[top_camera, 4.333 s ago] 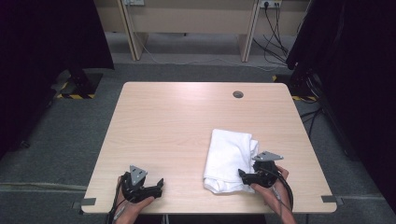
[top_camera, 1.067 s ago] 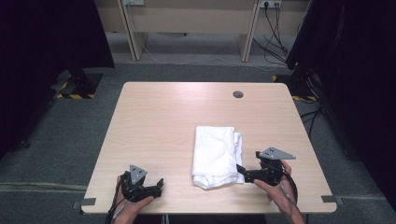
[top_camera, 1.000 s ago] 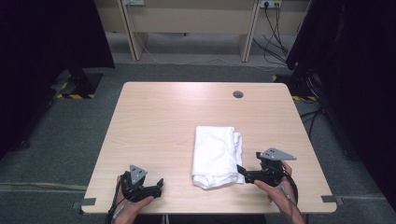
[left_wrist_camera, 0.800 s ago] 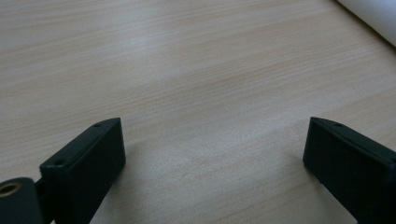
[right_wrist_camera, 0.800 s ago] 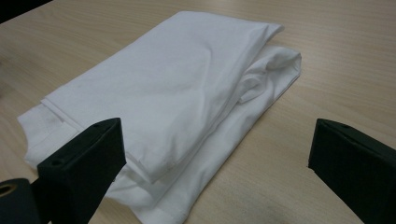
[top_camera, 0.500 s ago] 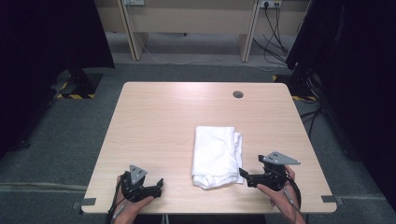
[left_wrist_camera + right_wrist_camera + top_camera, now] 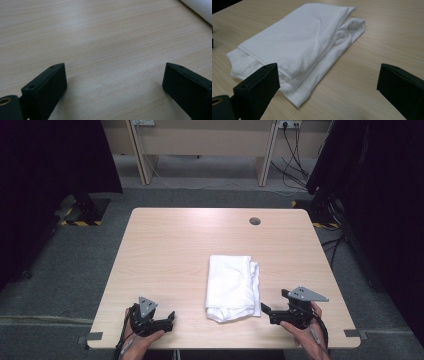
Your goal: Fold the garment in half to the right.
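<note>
A folded white cloth [image 7: 231, 287] lies on the light wooden table [image 7: 170, 250], right of centre toward the front; it shows up close as the cloth [image 7: 297, 45] in the right gripper view. My right gripper [image 7: 266, 312] rests open on the table just right of the cloth's near corner, with nothing between its jaws [image 7: 327, 97]. My left gripper [image 7: 170, 319] sits open at the front left, over bare wood [image 7: 113, 85]. An edge of the cloth [image 7: 200, 7] peeks in at the top right of the left gripper view.
A round cable hole [image 7: 255, 221] sits near the table's far edge. Beyond the table stand wooden desk legs [image 7: 137, 150] and hanging cables [image 7: 292, 155] on grey carpet. Dark curtains [image 7: 380, 195] flank both sides.
The cloth was shifted left and straightened earlier. In the last second my right gripper let go of its edge and drew back a little to the right. The left gripper stayed put.
</note>
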Tool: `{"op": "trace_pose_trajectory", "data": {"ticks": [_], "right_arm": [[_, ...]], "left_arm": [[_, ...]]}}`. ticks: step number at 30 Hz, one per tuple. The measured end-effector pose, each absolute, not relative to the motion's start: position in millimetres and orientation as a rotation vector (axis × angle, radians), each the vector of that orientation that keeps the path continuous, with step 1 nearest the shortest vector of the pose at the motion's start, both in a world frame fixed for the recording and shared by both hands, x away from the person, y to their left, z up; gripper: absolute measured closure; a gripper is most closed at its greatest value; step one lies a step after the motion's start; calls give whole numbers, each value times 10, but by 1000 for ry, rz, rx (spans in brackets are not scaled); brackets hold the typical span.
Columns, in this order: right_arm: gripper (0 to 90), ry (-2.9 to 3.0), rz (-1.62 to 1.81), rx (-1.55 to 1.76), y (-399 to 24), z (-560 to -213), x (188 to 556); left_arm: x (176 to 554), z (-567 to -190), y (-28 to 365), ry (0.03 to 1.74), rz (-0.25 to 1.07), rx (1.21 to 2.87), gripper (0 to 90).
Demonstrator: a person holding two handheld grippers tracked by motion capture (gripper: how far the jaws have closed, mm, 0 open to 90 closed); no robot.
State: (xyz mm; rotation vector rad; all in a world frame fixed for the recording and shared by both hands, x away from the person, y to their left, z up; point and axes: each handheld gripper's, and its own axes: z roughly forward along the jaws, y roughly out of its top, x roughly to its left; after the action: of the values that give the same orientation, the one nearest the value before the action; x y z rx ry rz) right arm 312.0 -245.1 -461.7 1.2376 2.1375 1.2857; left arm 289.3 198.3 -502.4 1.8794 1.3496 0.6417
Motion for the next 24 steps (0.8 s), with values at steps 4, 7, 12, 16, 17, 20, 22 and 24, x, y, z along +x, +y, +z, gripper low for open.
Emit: {"op": "trace_pose_trajectory", "data": {"ticks": [4,7,12,16,17,20,22,24], "right_arm": [[46,2130,1294,1243,-2487,-4648,3053],[46,2130,1297,1242,-2497,-4657,3017],[47,2123,1302,1244,-2515,-4674,2957],[47,2119,1299,1242,-2523,-4693,2914],[48,2119,1301,1247,-2527,-4709,2893],[48,2119,1303,1252,-2534,-4721,2870],[48,2113,1305,1255,-2547,-4726,2846],[48,2109,1309,1257,-2561,-4726,2823]], "left_arm": [[2893,-5023,1983,1350,642,1879,45],[2893,-5024,1984,1350,642,1879,45],[2893,-5024,1984,1350,642,1879,45],[2893,-5024,1984,1351,642,1878,46],[2892,-5024,1985,1350,642,1878,46],[2892,-5024,1987,1350,642,1879,46],[2892,-5024,1987,1350,642,1878,46],[2892,-5024,1987,1350,642,1878,45]]}}
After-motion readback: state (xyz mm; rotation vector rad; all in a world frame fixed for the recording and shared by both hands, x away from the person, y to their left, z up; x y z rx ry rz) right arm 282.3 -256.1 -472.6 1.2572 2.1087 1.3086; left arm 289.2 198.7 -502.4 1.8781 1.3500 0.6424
